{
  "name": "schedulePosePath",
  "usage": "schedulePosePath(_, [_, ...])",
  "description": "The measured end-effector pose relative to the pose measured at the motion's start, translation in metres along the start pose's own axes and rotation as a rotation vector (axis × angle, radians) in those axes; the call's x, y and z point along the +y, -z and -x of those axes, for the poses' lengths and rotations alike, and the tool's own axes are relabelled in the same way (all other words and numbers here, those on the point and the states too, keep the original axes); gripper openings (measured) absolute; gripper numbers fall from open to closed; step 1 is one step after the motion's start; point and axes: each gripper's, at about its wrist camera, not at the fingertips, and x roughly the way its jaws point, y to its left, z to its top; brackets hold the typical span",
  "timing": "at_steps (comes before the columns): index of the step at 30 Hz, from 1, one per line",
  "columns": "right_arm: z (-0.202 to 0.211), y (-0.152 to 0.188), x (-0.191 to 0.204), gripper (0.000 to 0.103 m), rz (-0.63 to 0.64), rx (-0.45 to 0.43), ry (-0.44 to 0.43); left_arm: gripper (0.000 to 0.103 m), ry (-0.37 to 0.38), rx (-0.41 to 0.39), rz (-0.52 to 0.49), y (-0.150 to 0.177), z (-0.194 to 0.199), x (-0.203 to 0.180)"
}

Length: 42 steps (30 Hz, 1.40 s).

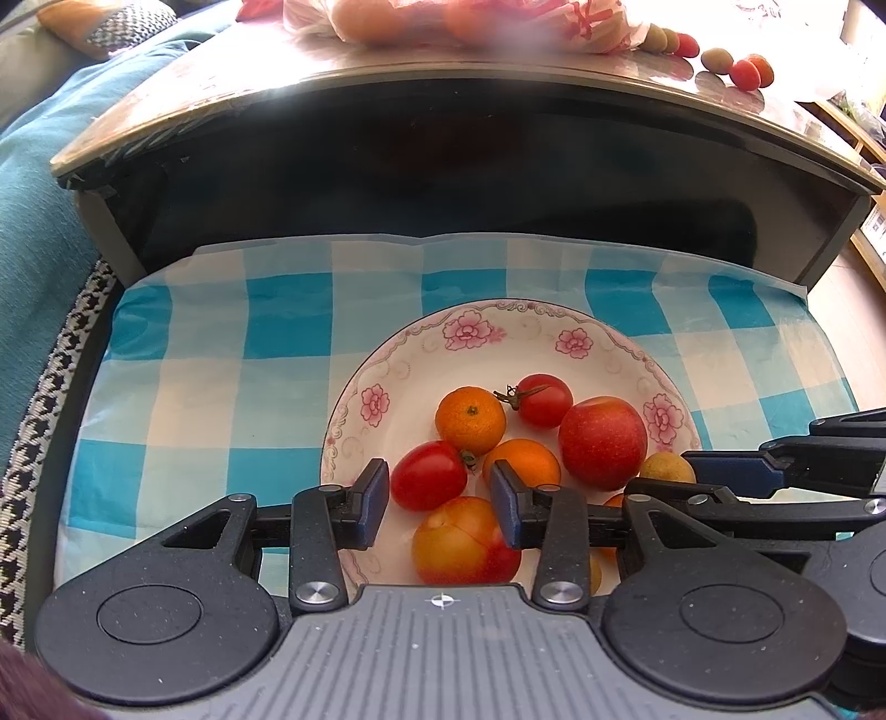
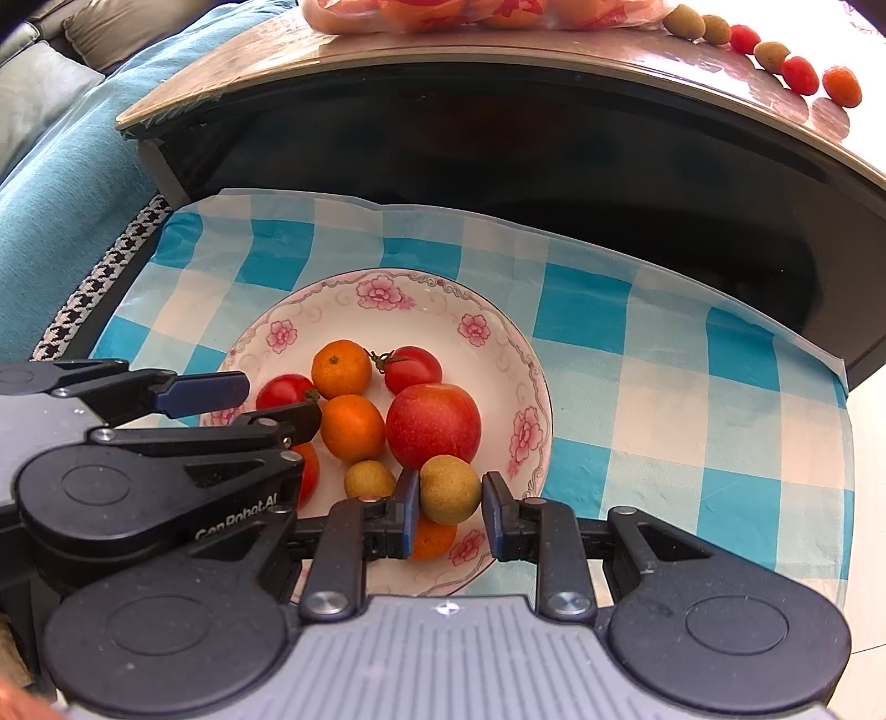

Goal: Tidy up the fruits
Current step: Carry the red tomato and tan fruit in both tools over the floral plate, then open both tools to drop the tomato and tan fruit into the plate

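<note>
Left wrist view: left gripper (image 1: 437, 495) hangs over the near part of the floral plate (image 1: 387, 354), jaws parted, pads clear of the cherry tomato (image 1: 429, 475) and the yellow-red fruit (image 1: 462, 545) under the gap; nothing held. To its right on the plate sit two mandarins (image 1: 470, 420), a stemmed tomato (image 1: 542, 400) and a red apple (image 1: 602, 442). Right wrist view: right gripper (image 2: 449, 512) is at the plate's near right rim with a brown-green longan (image 2: 449, 489) between its jaws; left pad touches it, right pad shows a small gap, so looks released or nearly so, not clamped. A second longan (image 2: 369, 479) lies just left. Count on the plate, as far as visible: two tomatoes, two mandarins plus an orange piece partly hidden under the gripper, one apple, one yellow-red fruit, two longans. Progress judged about midway: plate well stocked on the checked cloth (image 2: 637, 343), but on the far tabletop (image 2: 498, 50) six small fruits (image 2: 772, 55) remain in a row at right (three longans, two tomatoes, one orange), and a bag of fruit (image 2: 470, 11), contents not countable.
</note>
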Motion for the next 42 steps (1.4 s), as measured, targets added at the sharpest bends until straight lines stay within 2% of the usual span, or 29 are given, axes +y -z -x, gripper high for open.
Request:
schedulePosePath(11, [0.003,0.003,-0.002,0.028,-0.006,0.003,0.003,0.05,-0.009,-0.008,-0.017,0.002,0.005,-0.003])
schedulePosePath(22, [0.016,0.009,-0.005,0.028,-0.03,-0.011,-0.011,0.058,-0.007,-0.041,-0.01,0.005,0.023,-0.001])
schedulePosePath(29, [0.025,0.016,-0.007,0.029,-0.041,-0.017,-0.015,0.064,0.0,-0.058,0.005,0.011,0.037,0.0])
schedulePosePath(42, [0.048,0.042,-0.01,0.032,-0.09,-0.044,-0.023,0.08,-0.037,-0.107,0.026,0.042,0.067,-0.003])
